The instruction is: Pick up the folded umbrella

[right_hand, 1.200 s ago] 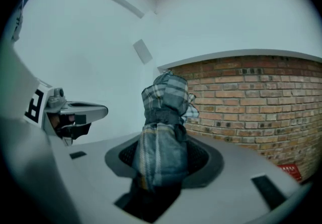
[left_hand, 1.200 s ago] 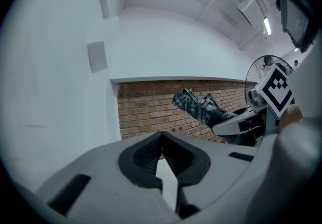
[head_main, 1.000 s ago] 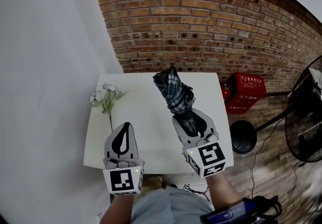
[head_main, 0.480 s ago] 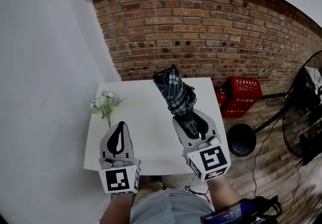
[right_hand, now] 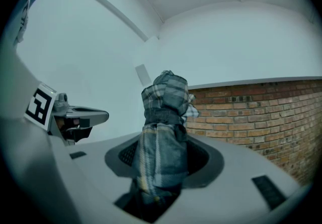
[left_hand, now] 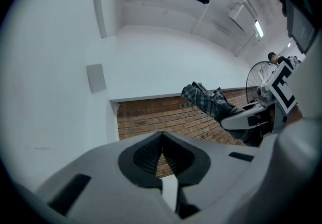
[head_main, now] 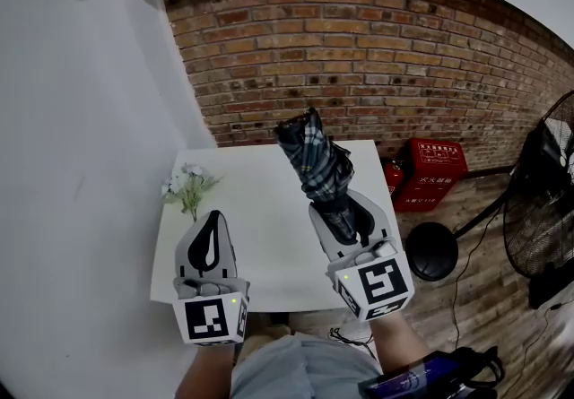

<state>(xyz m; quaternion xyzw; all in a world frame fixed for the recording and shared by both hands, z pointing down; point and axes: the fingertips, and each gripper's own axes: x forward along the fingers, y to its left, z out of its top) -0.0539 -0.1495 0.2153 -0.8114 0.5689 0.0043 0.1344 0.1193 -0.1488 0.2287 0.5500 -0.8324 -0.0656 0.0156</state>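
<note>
The folded umbrella (head_main: 312, 158), dark plaid fabric with a strap round it, is held up off the white table (head_main: 260, 200). It sticks out forward and upward from my right gripper (head_main: 346, 212), whose jaws are shut on its lower end. In the right gripper view the umbrella (right_hand: 163, 112) fills the gap between the jaws of the right gripper (right_hand: 162, 143). My left gripper (head_main: 213, 229) hovers over the table's near left part, jaws shut with nothing in them. In the left gripper view its tips meet (left_hand: 162, 135), and the umbrella (left_hand: 205, 99) shows to the right.
A sprig of white flowers (head_main: 186, 186) lies at the table's left edge. A brick wall (head_main: 359, 56) stands behind the table. A red crate (head_main: 430, 175) sits on the wooden floor to the right, with a standing fan (head_main: 538, 209) and its round base (head_main: 432, 254).
Both grippers have risen a little. The umbrella went up with the right gripper and now stands higher against the brick wall.
</note>
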